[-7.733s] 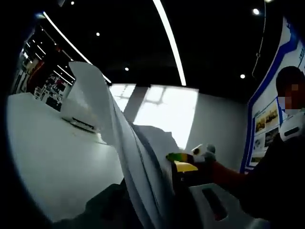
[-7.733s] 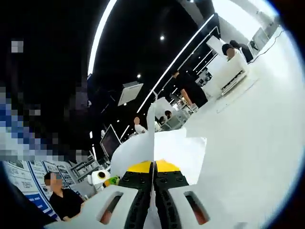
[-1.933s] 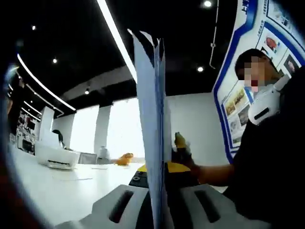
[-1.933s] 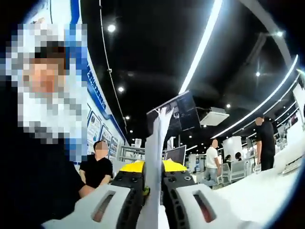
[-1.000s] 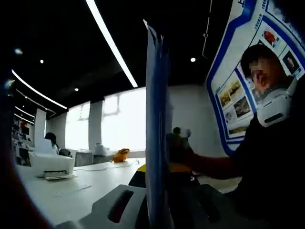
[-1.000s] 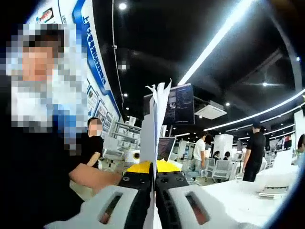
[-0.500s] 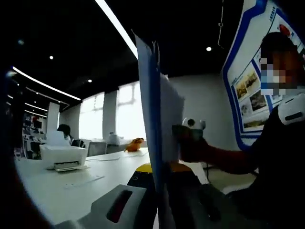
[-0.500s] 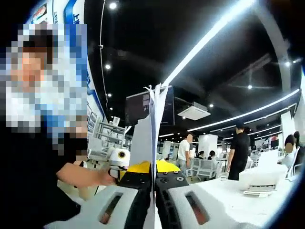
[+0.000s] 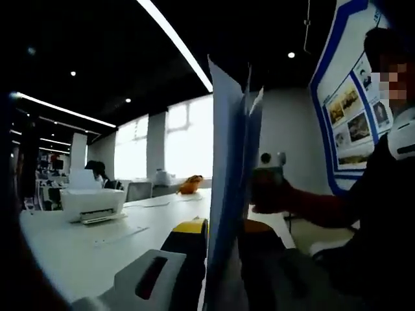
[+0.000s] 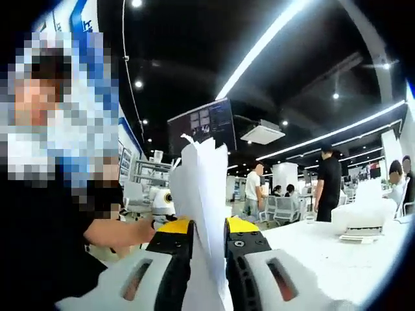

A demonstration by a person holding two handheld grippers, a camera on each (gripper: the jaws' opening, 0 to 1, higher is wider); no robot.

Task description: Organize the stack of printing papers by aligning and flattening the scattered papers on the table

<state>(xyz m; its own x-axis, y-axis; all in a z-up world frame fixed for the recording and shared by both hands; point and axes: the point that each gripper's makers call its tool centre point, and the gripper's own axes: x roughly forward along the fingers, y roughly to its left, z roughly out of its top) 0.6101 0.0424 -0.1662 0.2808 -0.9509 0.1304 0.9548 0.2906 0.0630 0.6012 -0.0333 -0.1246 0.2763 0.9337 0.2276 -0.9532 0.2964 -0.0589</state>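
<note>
White paper stack [image 9: 227,188] stood on edge above the surface [image 9: 84,253] | left gripper [image 9: 217,259] and right gripper [image 10: 207,246] jaws each clamped it | risk: top sheets fanned apart, could slip askew if grip eased.

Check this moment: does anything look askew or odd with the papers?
Yes. The paper stack stands on edge between the jaws rather than lying flat, and its top edges are fanned and uneven, with stray corners sticking up. It isn't aligned yet.
</note>
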